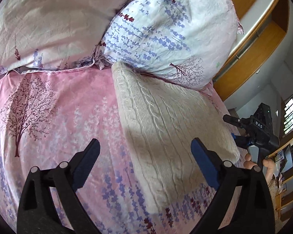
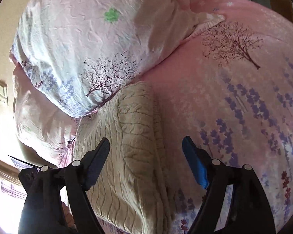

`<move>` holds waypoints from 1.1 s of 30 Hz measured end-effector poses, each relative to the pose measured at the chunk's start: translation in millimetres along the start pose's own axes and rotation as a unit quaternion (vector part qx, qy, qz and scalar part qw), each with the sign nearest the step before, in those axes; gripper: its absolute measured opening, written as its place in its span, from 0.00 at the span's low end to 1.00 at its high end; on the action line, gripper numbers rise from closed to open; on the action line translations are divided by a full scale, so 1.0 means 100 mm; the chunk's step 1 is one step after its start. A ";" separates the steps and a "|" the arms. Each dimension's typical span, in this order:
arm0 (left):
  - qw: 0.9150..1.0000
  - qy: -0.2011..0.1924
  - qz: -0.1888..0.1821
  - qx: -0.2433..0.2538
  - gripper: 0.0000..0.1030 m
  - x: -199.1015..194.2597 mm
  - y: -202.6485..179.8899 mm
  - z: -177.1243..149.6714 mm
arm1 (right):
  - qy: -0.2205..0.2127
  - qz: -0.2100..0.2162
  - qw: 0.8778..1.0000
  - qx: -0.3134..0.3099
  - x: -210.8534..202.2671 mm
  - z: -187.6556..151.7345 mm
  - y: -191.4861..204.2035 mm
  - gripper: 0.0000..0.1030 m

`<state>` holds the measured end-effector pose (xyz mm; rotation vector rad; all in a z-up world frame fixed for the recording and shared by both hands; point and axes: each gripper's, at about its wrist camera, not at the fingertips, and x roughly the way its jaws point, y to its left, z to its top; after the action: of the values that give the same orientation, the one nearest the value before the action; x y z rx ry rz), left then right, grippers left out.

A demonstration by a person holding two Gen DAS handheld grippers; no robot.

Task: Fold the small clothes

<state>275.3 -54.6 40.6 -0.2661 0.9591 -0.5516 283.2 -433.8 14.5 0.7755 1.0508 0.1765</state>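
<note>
folded cream cable-knit sweater (image 1: 166, 128) lying flat on pink floral bedsheet with tree and lavender print (image 1: 54, 117); far end of the sweater tucked against the white pillow with purple flower print (image 1: 166, 29), touching its lower edge. second pillow, pale pink (image 1: 48, 19), beside the white pillow, on the side away from the sweater's far end.

left claw (image 1: 145, 152): jaws wide apart, nothing gripped. black finger (image 1: 87, 159) over bare bedsheet beside the sweater; blue-padded finger (image 1: 203, 161) over the sweater's near part. no pad seen pressing on the knit.

right claw (image 2: 146, 152), in the right wrist view: jaws well apart, nothing gripped. black finger (image 2: 96, 161) over the sweater; blue-padded finger (image 2: 193, 161) over the bedsheet just beside the sweater's folded edge. sweater (image 2: 130, 136) between and under the fingers, not pinched.

right claw also visible in the left wrist view (image 1: 234, 128) at the sweater's edge opposite the bare bedsheet, black body marked "das", held by a hand (image 1: 252, 161) near the sweater's near corner.

wooden furniture (image 1: 254, 62) beyond the white pillow, off the bed. wall switch plate (image 2: 3, 93) on the cream wall past the white pillow (image 2: 78, 48) in the right wrist view.
</note>
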 end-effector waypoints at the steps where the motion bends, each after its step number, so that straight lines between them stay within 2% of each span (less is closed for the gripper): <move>1: 1.000 0.002 0.000 -0.004 0.92 0.06 0.00 0.03 | 0.006 0.002 1.000 0.008 0.06 0.01 -0.02 0.76; 5: 1.000 0.020 -0.004 -0.017 0.93 0.29 -0.03 0.12 | 0.028 0.019 0.999 0.020 0.20 0.01 -0.05 0.76; 10: 0.999 0.040 -0.005 -0.024 0.93 0.51 -0.05 0.13 | 0.039 0.028 0.999 0.008 0.26 -0.01 0.02 0.76; 13: 0.999 0.047 -0.009 -0.019 0.92 0.59 -0.09 0.11 | 0.044 0.032 0.999 -0.002 0.30 -0.02 0.06 0.72; 14: 0.999 0.048 -0.008 -0.015 0.92 0.62 -0.11 0.10 | 0.053 0.039 0.998 -0.002 0.34 -0.04 0.07 0.66; 17: 0.999 0.041 0.010 0.010 0.89 0.64 -0.21 0.07 | 0.053 0.040 0.998 -0.013 0.39 -0.06 0.11 0.62; 22: 0.998 0.032 0.044 0.040 0.89 0.68 -0.36 0.05 | 0.054 0.055 0.997 -0.015 0.40 -0.08 0.08 0.60; 32: 0.998 0.032 0.045 0.040 0.88 0.71 -0.42 0.07 | 0.054 0.066 0.996 -0.017 0.41 -0.10 0.08 0.59; 33: 0.998 0.029 0.045 0.040 0.88 0.72 -0.42 0.07 | 0.054 0.067 0.996 -0.016 0.42 -0.10 0.08 0.53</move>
<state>299.6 -129.7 12.9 -0.1360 0.9971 -0.5166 297.6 -403.0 -12.7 0.8139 1.0967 0.3523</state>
